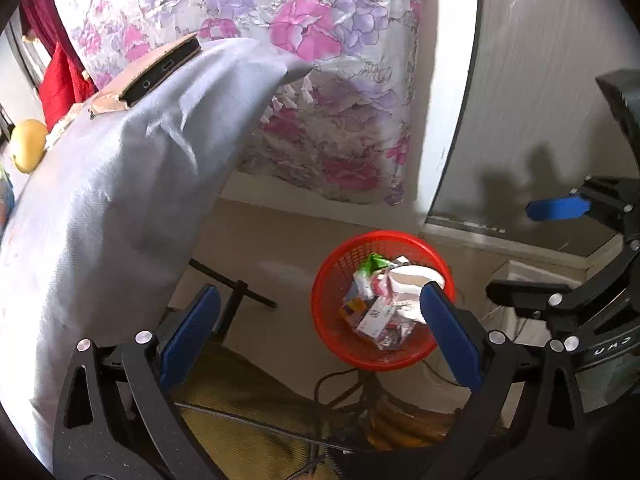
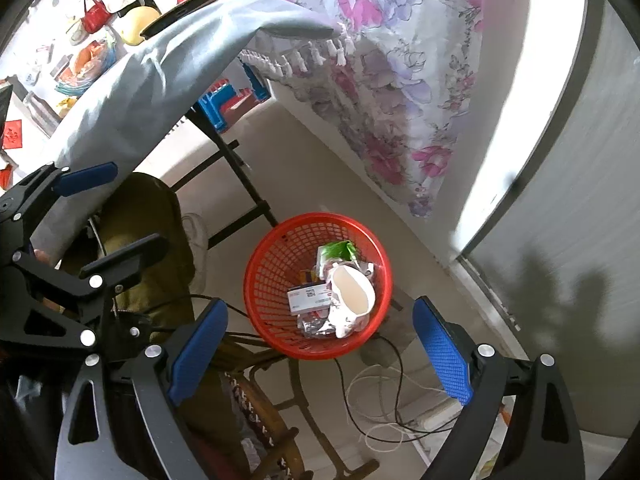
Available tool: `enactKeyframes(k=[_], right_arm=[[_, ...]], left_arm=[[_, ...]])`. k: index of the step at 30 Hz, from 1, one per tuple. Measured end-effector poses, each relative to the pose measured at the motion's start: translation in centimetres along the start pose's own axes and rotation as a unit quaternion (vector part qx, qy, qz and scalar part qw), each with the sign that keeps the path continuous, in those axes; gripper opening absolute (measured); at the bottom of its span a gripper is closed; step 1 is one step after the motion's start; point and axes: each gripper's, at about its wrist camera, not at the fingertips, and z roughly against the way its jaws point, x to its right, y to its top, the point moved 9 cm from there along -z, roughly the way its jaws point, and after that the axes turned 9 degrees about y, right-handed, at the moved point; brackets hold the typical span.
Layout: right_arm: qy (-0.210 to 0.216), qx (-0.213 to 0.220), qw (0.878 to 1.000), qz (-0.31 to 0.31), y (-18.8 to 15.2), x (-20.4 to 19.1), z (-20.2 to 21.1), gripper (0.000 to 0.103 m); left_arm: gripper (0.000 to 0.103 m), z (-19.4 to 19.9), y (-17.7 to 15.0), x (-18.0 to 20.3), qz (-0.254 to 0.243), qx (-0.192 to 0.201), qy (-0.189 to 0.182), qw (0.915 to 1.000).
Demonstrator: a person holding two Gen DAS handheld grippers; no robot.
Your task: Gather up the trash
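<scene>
A red mesh basket (image 1: 332,280) (image 2: 272,264) stands on the floor and holds trash: a white paper cup (image 2: 354,292), a white carton (image 2: 308,298), a green wrapper (image 2: 340,250) and foil bits. My left gripper (image 1: 320,328) hangs above it, open and empty, its right blue pad (image 1: 450,336) overlapping the basket's rim. My right gripper (image 2: 320,350) is open and empty too, just above the basket's near rim. Each gripper shows at the other view's edge, the right gripper (image 1: 556,208) and the left gripper (image 2: 86,174).
A table under a pale blue cloth (image 1: 120,200) (image 2: 160,80) rises at the left, with a dark device (image 1: 160,68) and a yellow fruit (image 1: 28,144) on it. Black table legs (image 2: 240,176), cables (image 2: 380,400), a floral curtain (image 1: 320,60) and a person's olive trouser leg (image 2: 148,232) surround the basket.
</scene>
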Motion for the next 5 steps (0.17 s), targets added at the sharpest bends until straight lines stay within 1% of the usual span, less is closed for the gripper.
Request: enactKeyframes(k=[2, 5], right_arm=[[-0.002, 0.000, 1.000, 0.000, 0.03, 0.05, 0.06, 0.092], [-0.004, 0.001, 1.000, 0.000, 0.08, 0.20, 0.14, 0.092]], left_arm=[[0.096, 0.09, -0.01, 0.11, -0.007, 0.003, 0.008, 0.9999], [0.096, 0.14, 0.06, 0.05, -0.006, 0.004, 0.008, 0.9999]])
